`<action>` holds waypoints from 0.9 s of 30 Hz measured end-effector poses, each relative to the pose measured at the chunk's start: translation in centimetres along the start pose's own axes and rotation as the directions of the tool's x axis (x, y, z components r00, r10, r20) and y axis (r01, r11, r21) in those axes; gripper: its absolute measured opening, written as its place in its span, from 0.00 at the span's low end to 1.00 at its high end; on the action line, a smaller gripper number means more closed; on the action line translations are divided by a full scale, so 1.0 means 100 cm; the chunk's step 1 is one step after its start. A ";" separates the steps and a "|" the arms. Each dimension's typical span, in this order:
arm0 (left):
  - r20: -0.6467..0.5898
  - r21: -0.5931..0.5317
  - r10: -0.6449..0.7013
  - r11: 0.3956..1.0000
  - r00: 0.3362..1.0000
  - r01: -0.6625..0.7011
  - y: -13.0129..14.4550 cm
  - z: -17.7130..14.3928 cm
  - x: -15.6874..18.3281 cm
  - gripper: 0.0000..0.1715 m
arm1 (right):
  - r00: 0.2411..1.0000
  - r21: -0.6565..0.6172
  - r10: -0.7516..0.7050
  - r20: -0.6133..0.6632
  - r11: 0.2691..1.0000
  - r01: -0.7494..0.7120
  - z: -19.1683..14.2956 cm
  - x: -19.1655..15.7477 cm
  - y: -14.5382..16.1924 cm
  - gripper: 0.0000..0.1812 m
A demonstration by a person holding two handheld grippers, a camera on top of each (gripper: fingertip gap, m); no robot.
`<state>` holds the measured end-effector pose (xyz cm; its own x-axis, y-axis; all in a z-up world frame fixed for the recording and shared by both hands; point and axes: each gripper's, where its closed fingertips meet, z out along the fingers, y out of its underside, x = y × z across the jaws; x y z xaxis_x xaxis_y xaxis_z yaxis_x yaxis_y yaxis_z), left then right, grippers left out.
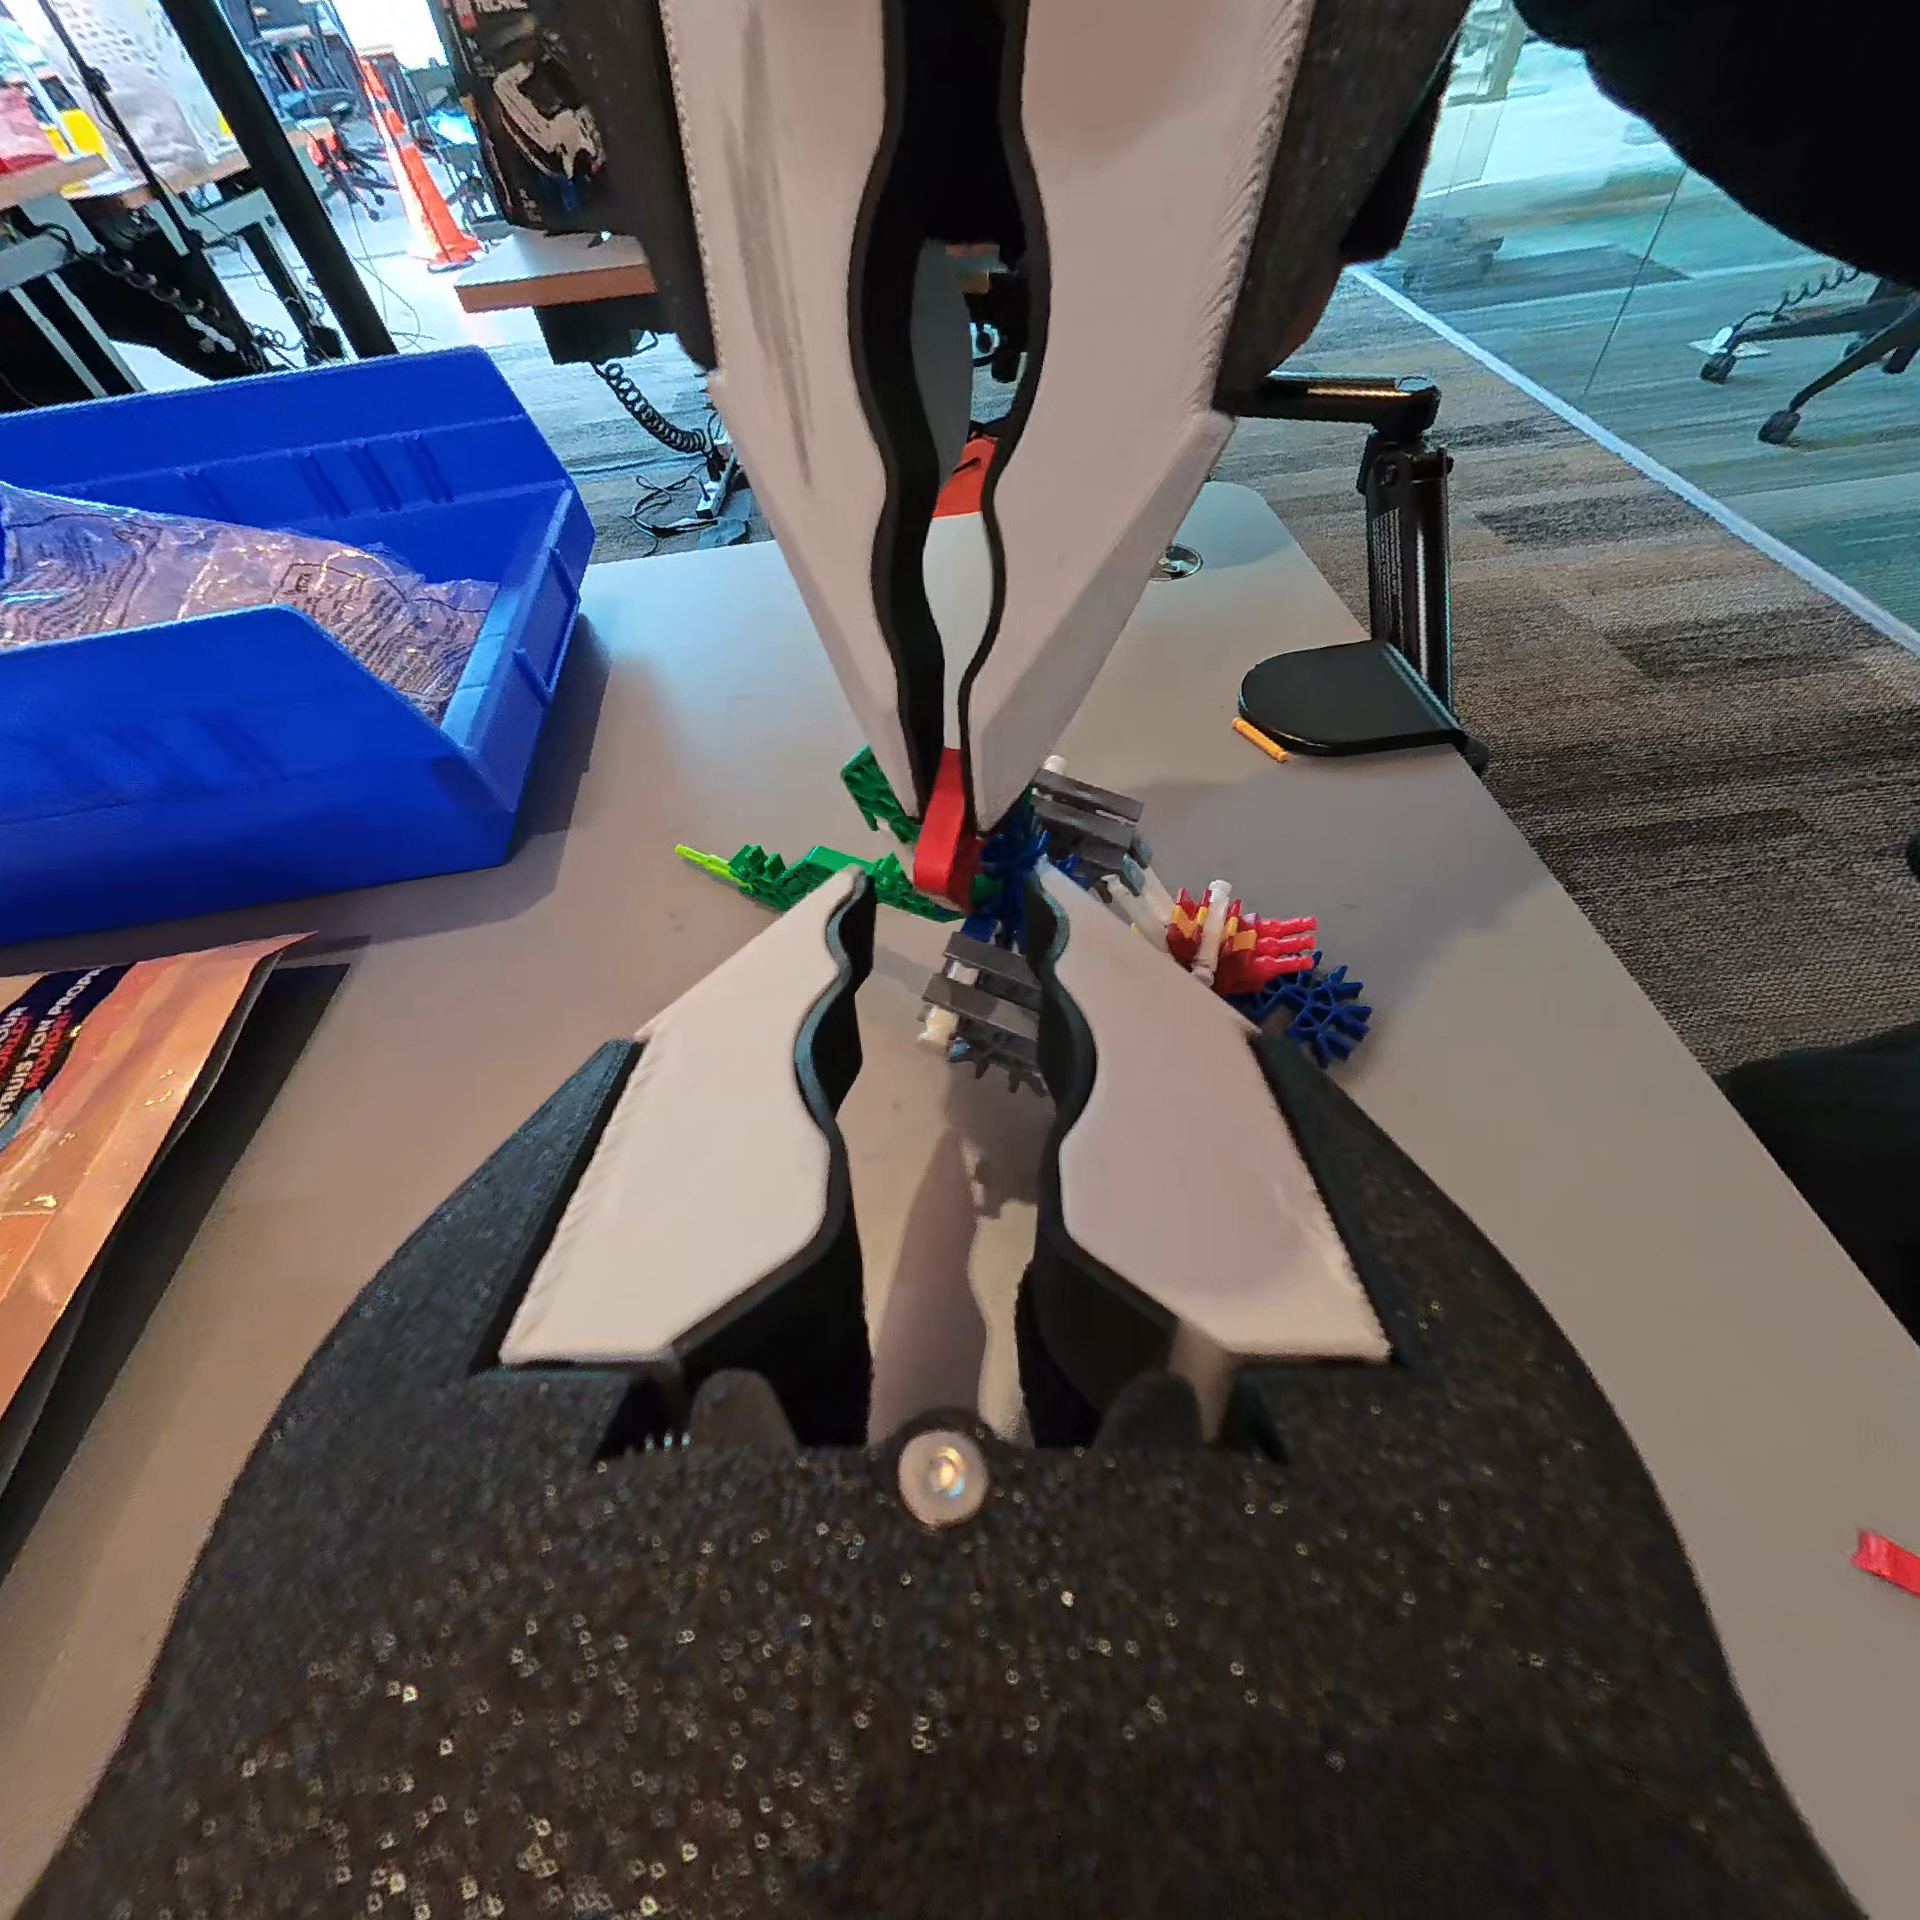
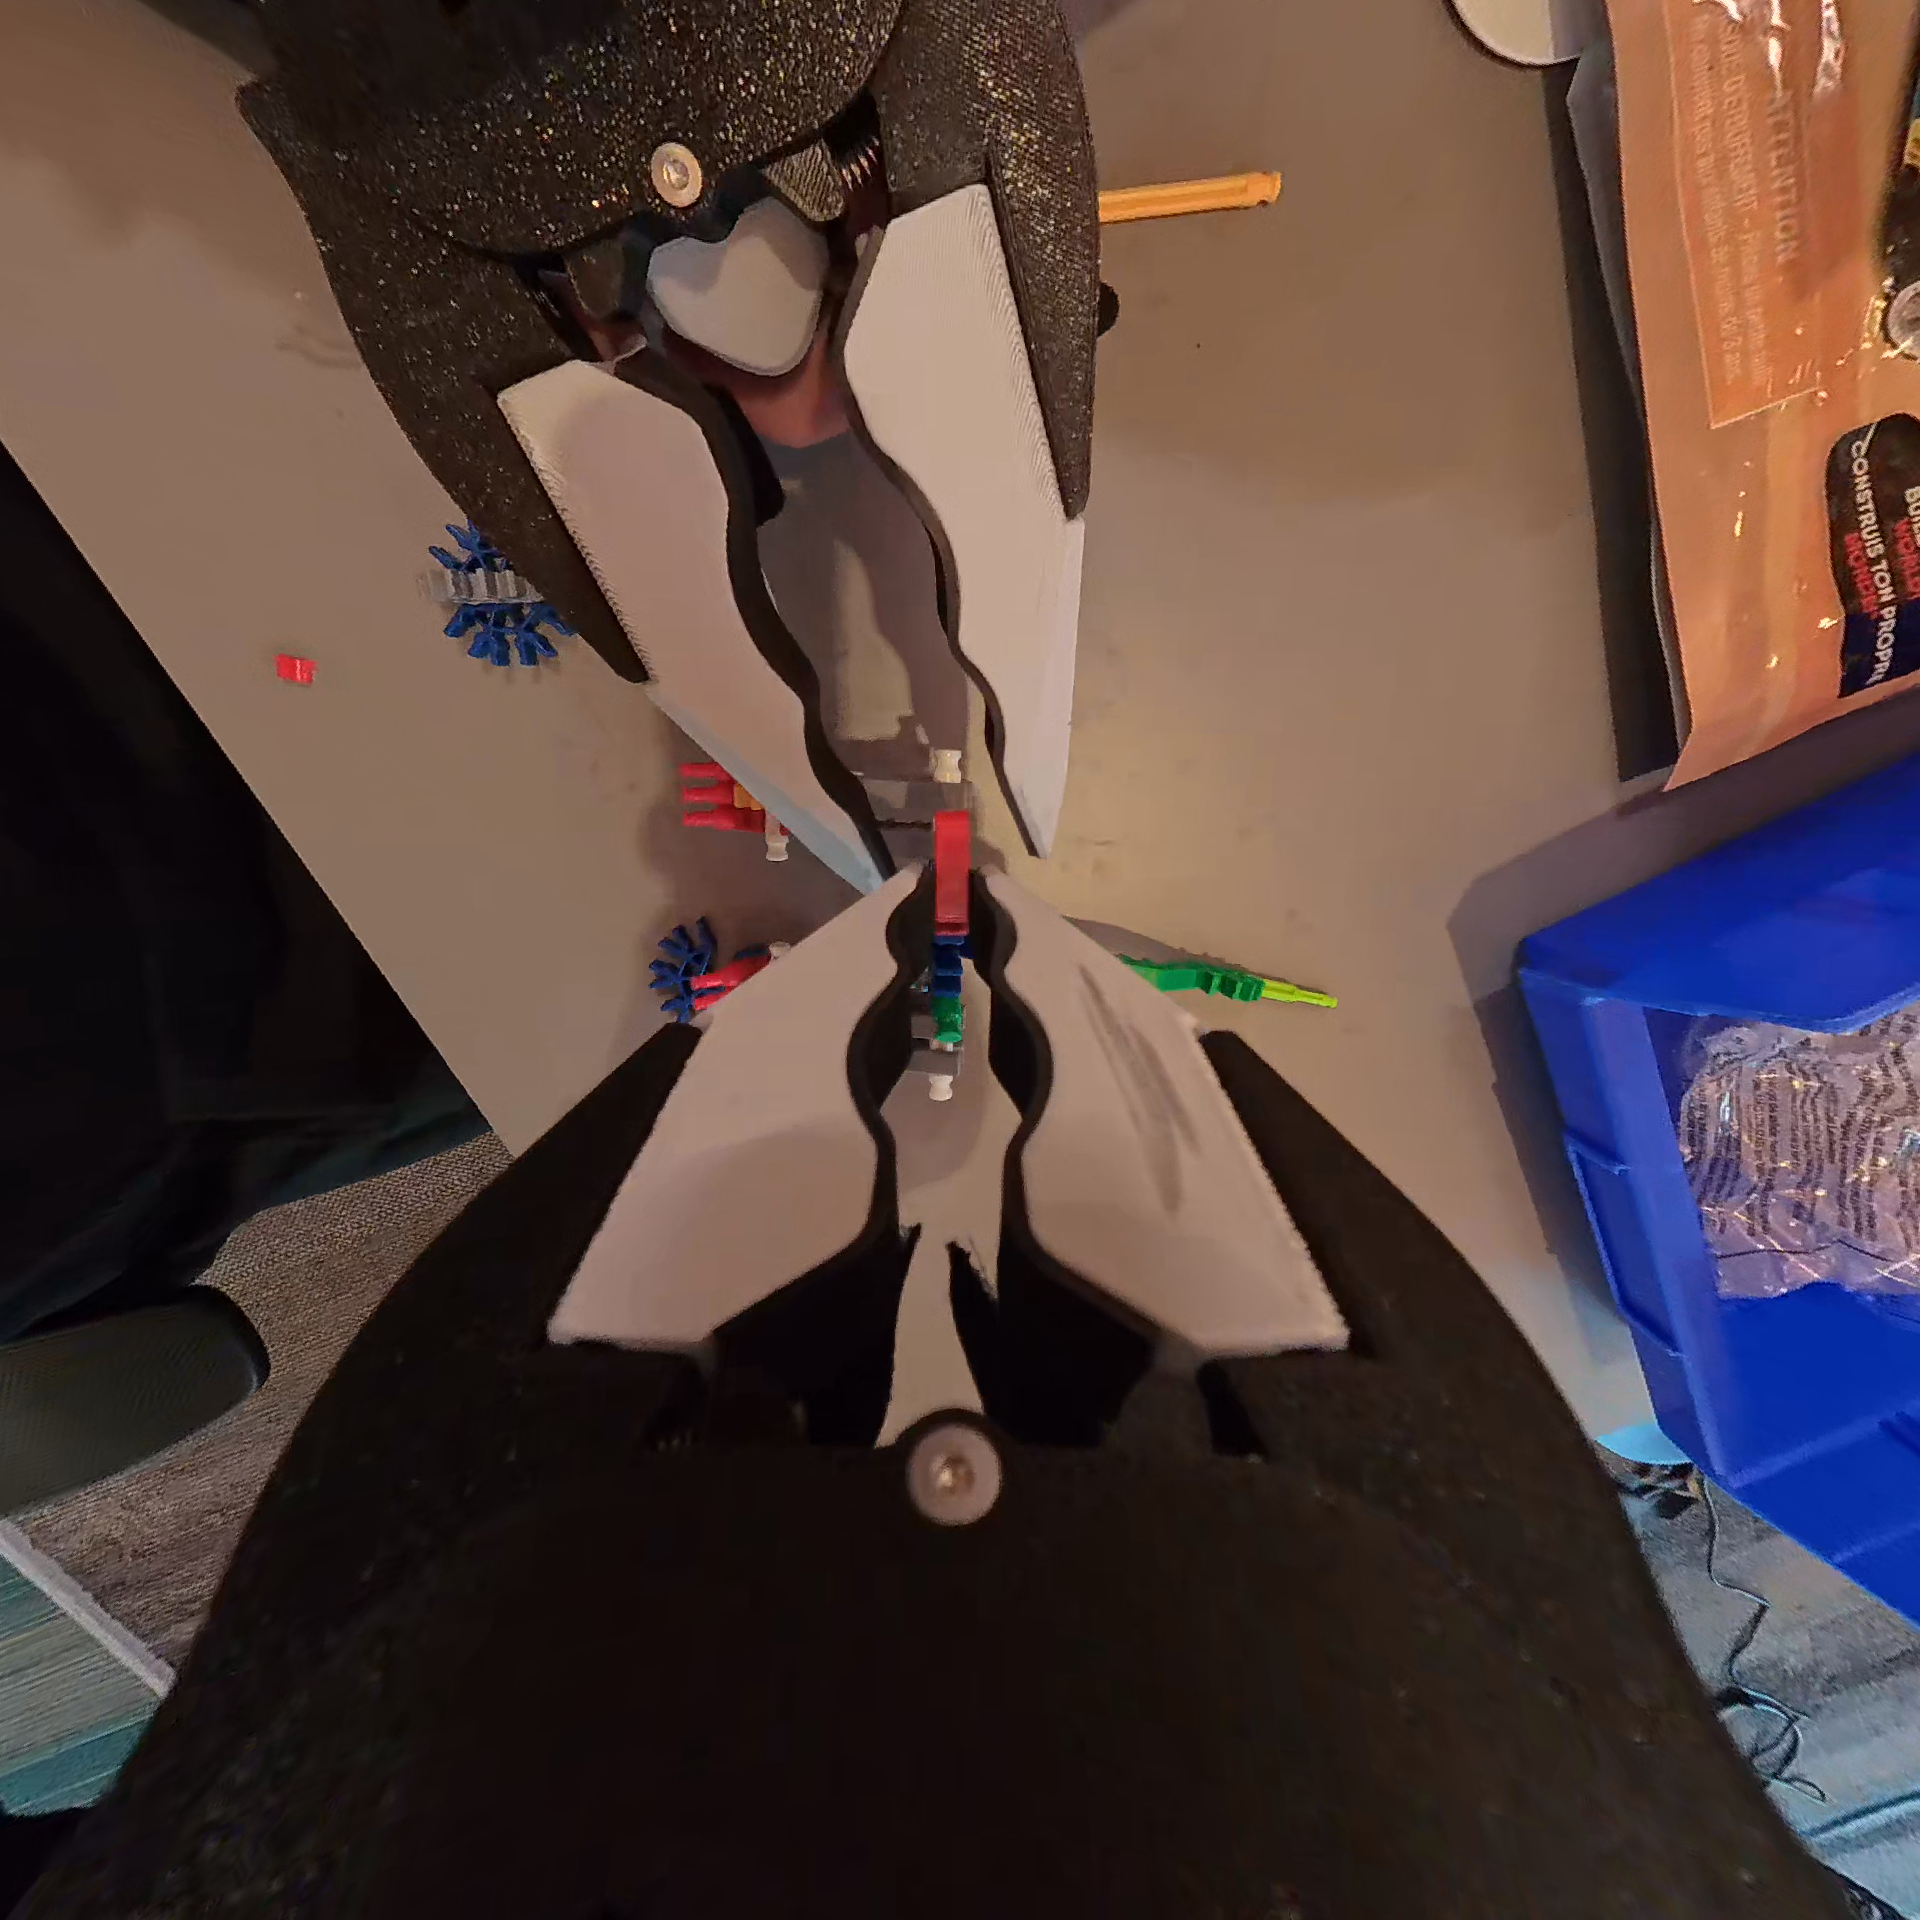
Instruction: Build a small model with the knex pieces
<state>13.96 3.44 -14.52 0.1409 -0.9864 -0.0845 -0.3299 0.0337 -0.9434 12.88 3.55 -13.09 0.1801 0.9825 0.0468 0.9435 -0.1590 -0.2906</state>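
Note:
A small build of plastic construction-toy pieces lies on the grey table [image 1: 675,675]: grey slatted parts [image 1: 982,992], blue snowflake connectors [image 1: 1003,847], white rods and a green connector chain [image 1: 790,868]. My right gripper [image 1: 948,816] comes down from above and is shut on a red connector [image 1: 940,831] at the top of the build. It also shows in the right wrist view [image 2: 951,883], shut on the red connector [image 2: 951,862]. My left gripper [image 1: 956,894] is open, its fingers either side of the grey parts. It faces the right gripper [image 2: 956,857].
A blue bin [image 1: 312,727] holding a clear plastic bag stands at the left. A copper-coloured package [image 1: 94,1122] lies in front of it. Loose red, yellow and blue pieces [image 1: 1247,945], an orange rod [image 1: 1259,741], a red scrap [image 1: 1886,1564] and a black stand base [image 1: 1340,696] lie near the table's right edge. My left and right fingertips are right by each other. Left tips and right tips are each some 20 cm from the orange rod [image 1: 1259,741].

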 end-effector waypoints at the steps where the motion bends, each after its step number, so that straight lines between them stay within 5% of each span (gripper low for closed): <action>1: -0.002 0.002 0.001 1.000 1.000 -0.001 -0.001 0.000 0.000 0.16 | 1.000 0.002 0.003 0.008 1.000 -0.003 0.000 -0.001 0.000 0.03; 17: -0.072 -0.020 0.008 1.000 0.997 -0.009 0.004 0.012 0.009 0.15 | 0.999 -0.027 0.004 0.039 1.000 -0.003 0.000 -0.004 0.010 0.03; 27: -0.096 0.003 -0.033 0.999 0.995 0.033 0.002 0.014 0.009 0.07 | 0.999 -0.044 0.005 0.040 0.999 -0.003 0.001 -0.002 0.012 0.03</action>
<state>15.30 2.80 -15.19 0.0617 -0.9978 -0.0224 -0.3220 0.0013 -0.9467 13.91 3.14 -13.59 0.1731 0.9849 0.0072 0.9544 -0.1659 -0.2483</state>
